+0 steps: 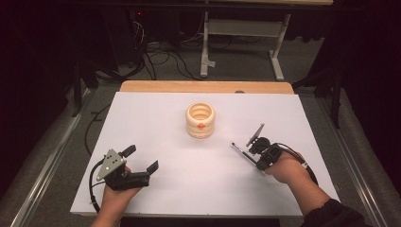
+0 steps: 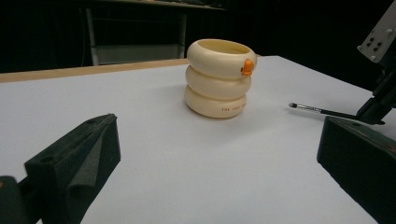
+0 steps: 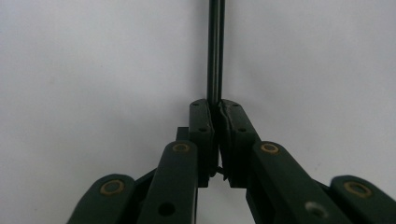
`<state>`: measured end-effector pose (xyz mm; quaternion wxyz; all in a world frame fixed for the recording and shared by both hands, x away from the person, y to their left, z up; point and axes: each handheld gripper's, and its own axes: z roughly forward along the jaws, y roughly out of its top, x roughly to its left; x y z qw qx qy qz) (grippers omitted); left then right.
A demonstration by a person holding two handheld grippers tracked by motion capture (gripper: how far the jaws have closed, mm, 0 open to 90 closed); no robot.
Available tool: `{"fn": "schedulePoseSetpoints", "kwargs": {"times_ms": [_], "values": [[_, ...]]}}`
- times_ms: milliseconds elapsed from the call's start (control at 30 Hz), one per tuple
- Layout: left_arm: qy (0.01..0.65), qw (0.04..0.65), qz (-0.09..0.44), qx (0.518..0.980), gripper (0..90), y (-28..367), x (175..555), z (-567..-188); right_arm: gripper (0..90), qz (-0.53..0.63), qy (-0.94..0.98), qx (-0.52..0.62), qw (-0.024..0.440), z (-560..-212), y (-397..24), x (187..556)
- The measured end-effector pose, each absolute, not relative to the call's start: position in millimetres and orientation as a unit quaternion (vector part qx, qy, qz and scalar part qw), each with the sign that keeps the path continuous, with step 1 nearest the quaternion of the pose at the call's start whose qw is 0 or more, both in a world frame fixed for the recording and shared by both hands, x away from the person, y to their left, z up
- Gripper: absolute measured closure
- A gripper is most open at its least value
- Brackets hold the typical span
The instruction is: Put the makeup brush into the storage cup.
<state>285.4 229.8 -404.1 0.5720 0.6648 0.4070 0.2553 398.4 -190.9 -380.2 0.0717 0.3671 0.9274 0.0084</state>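
Right gripper [image 1: 251, 150] clamped on thin brush [image 1: 238, 148], tip toward cream holder [image 1: 200, 120]; left gripper [image 1: 142, 159] agape, resting on white table [image 1: 156, 189]

A dim lab: white-topped table [image 1: 156, 142], tangled floor cables [image 1: 161, 59], metal bench frame [image 1: 243, 42] behind.

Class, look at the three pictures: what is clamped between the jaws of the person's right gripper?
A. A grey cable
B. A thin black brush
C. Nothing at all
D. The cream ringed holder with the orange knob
B: in the right gripper view the right gripper has its jaws shut on the thin black brush, while the cream ringed holder stands apart on the white table.
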Motion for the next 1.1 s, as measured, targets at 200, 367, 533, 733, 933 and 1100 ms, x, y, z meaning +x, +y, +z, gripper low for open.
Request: {"fn": "schedulePoseSetpoints", "kwargs": {"times_ms": [200,367,533,733,933,1100], "values": [[0.407,0.572,0.255,0.665,0.2,230,285,-404,86.5,0.008,0.926,0.369,0.074,-383,-193,398],[0.407,0.572,0.255,0.665,0.2,230,285,-404,86.5,0.024,0.924,0.374,0.081,-381,-193,398],[0.407,0.572,0.255,0.665,0.2,230,285,-404,86.5,0.052,0.916,0.387,0.088,-380,-195,398],[0.407,0.57,0.254,0.667,0.2,229,285,-405,86.5,0.082,0.909,0.396,0.1,-379,-201,396],[0.408,0.57,0.253,0.667,0.2,229,286,-405,86.5,0.121,0.899,0.406,0.115,-376,-206,393],[0.408,0.569,0.252,0.668,0.2,229,286,-406,86.5,0.15,0.89,0.412,0.126,-378,-210,390]]}}
